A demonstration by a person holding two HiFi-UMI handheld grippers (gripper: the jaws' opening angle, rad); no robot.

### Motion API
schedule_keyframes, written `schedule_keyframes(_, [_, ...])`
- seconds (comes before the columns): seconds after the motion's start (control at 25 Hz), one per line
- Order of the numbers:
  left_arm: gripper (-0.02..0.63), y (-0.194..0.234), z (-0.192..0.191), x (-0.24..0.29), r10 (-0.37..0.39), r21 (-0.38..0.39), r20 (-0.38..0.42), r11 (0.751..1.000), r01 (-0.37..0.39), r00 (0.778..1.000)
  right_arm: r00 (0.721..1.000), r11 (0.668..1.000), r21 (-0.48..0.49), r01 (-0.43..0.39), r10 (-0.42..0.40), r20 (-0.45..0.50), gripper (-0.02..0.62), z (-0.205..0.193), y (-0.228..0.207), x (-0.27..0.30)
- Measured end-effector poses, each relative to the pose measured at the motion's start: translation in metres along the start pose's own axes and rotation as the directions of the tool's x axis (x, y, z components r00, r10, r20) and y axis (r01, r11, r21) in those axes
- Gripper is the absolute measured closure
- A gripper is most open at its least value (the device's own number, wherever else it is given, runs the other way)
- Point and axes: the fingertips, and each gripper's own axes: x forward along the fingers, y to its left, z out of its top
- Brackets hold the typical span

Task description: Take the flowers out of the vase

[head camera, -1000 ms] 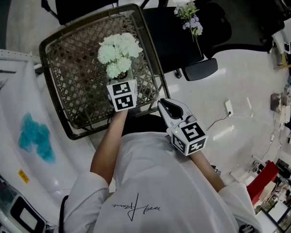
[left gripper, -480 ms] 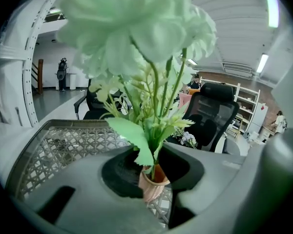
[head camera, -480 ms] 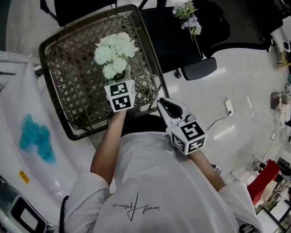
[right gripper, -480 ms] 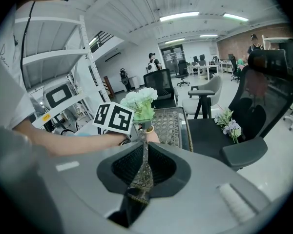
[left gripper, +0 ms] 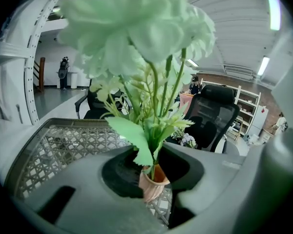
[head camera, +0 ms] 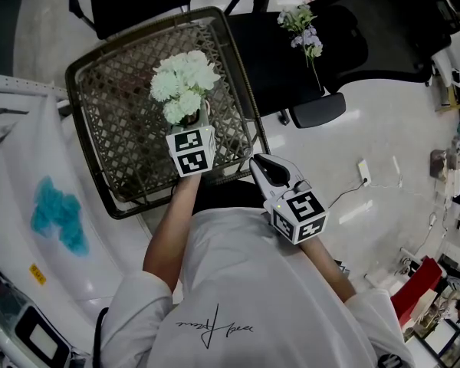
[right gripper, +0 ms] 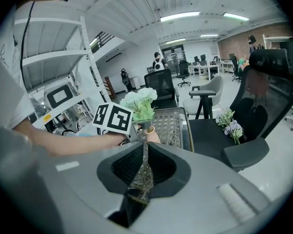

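Observation:
A bunch of pale green-white flowers (head camera: 184, 83) stands in a small terracotta vase (left gripper: 151, 185) on the wicker basket table (head camera: 107, 129). My left gripper (head camera: 200, 119) reaches in from the near side, just above the vase mouth. Its jaws are closed on the green stems (left gripper: 155, 152), and a leaf lies over the left jaw. The right gripper view shows the vase (right gripper: 150, 134) right below that gripper's tip. My right gripper (head camera: 262, 167) hangs beside the table's near right corner, shut with nothing in it.
A black office chair (head camera: 291, 67) stands right of the table, with a sprig of purple and white flowers (head camera: 303, 31) lying on its seat. White shelving with a teal cloth (head camera: 57, 217) is on the left. A cable runs over the floor at the right.

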Motion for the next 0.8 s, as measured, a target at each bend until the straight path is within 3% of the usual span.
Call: schedule_keyframes(0.8, [0.515, -0.0002, 0.0085, -0.0097, -0.002, -0.004, 0.029, 1.0, 0.002, 1.0, 1.0, 1.0, -0.007, -0.02, 0.02, 0.024, 0.558, 0.0076, -0.0012, -0.0002])
